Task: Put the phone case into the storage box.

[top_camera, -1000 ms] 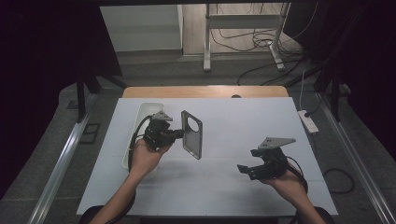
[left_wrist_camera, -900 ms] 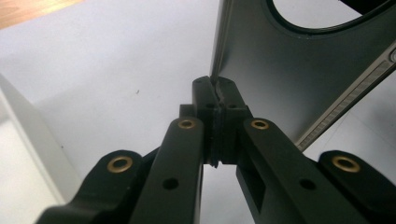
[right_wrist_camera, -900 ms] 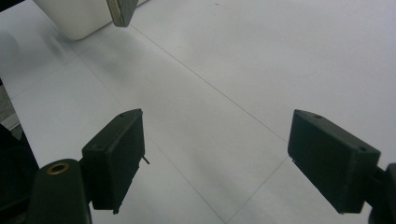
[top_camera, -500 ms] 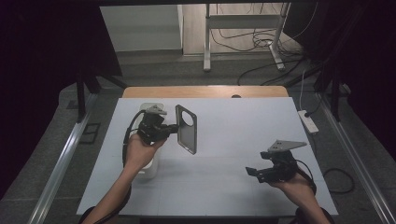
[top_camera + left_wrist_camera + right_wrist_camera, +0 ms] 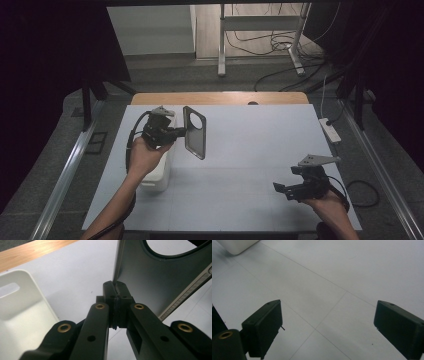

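Left hand-held gripper (image 5: 181, 132): you hold it raised above the white bin, forearm coming up from the table's near edge, the jaws pointing level toward the middle of the table. In the left gripper view its jaws are pressed together on the edge of the phone case.
Phone case (image 5: 194, 132): dark, with a large round camera cut-out near its top. It hangs upright in the air off the jaw tips, just beside the white bin on the side toward the table's middle, clear of the table top.
Right hand-held gripper (image 5: 281, 190): your hand rests low near the table's near edge, well apart from the white bin, the grey three-cornered plate on top. Its jaws are spread wide and have just been opening further; in the right gripper view nothing lies between them, only bare table.
White bin (image 5: 159, 174): a white plastic container standing on the table under your left hand. Its inside, as far as the left gripper view shows it, holds nothing.
Table (image 5: 250, 145): pale grey top, with a wooden strip along its far edge.
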Demonstrator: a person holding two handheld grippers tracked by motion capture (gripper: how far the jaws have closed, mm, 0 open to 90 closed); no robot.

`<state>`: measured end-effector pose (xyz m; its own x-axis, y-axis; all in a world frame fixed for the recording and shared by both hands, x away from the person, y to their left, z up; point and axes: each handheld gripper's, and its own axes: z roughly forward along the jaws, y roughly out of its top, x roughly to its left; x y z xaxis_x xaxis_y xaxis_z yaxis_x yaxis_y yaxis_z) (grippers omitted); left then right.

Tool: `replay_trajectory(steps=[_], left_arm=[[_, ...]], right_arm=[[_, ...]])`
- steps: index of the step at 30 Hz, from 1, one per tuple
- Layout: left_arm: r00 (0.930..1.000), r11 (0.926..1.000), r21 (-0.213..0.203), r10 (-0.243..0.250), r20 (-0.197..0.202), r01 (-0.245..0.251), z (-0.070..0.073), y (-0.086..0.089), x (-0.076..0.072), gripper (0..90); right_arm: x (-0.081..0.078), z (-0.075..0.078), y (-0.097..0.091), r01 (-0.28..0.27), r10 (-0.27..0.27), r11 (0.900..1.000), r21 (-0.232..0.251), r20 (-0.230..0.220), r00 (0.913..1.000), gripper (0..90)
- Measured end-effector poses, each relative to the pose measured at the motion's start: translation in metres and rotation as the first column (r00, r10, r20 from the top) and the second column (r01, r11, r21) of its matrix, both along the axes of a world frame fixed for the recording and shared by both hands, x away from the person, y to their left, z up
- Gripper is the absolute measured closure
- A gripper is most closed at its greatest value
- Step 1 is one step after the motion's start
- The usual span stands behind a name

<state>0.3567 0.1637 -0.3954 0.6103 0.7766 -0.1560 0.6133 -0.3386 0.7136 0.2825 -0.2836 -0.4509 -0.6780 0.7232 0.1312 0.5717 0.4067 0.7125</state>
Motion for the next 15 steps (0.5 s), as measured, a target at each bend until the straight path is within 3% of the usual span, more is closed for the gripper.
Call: replay_trajectory(steps=[15], left_arm=[[0.9966, 0.9966, 0.003, 0.082, 0.004, -0.082, 0.012, 0.032, 0.009, 89.0]], right_arm=[[-0.008, -0.004, -0.025, 0.077, -0.077, 0.9970, 0.004, 0.001, 0.9970, 2.9]])
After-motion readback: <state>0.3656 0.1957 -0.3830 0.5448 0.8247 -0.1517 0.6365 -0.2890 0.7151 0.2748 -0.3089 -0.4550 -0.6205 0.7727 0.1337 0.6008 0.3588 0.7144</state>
